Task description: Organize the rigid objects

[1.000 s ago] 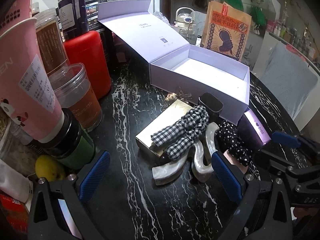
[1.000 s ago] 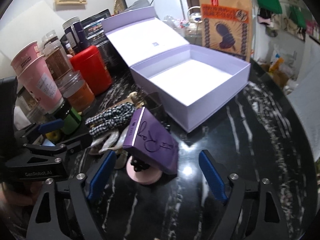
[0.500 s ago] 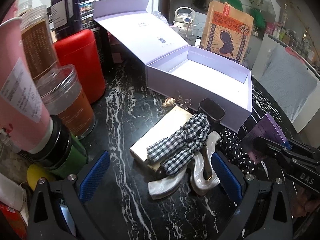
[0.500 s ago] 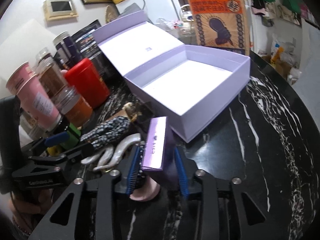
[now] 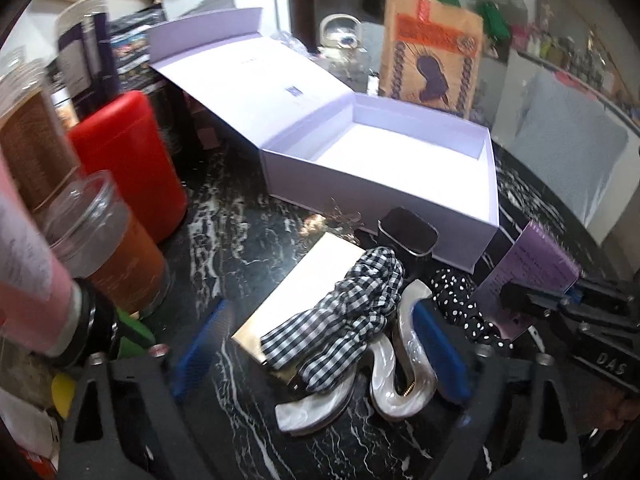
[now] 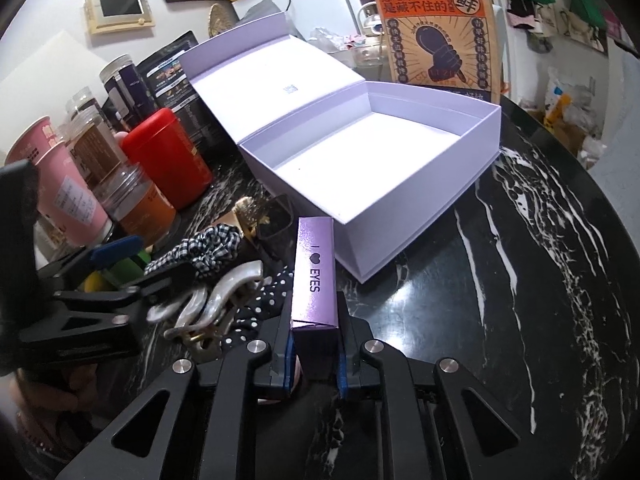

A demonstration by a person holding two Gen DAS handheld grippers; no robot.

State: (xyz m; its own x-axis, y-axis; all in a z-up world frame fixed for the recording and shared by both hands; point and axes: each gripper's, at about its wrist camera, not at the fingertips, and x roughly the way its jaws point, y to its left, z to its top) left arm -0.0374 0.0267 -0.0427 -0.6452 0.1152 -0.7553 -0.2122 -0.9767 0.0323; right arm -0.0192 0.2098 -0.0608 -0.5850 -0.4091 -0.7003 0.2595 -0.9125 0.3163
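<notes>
My right gripper [image 6: 313,354] is shut on a slim purple carton [image 6: 315,276] marked "EYES", held above the table in front of the open lavender box [image 6: 420,196]. The carton also shows in the left wrist view [image 5: 528,276]. My left gripper [image 5: 320,354] is open, its pads either side of a pile: a gold case [image 5: 304,276], a gingham scrunchie [image 5: 348,316], pearly hair clips [image 5: 384,392] and a polka-dot scrunchie [image 5: 460,304]. The box [image 5: 380,188] is empty, lid folded back.
Jars, a red canister [image 5: 128,160], pink cups [image 6: 68,196] and an orange-filled jar [image 5: 116,248] crowd the left. A brown paper bag [image 6: 436,28] stands behind the box. A small black cup [image 5: 406,236] sits by the box front. Black marble table [image 6: 520,280].
My right gripper closed on the purple carton and lifted it off the pile. My left gripper moved forward so that its pads flank the pile.
</notes>
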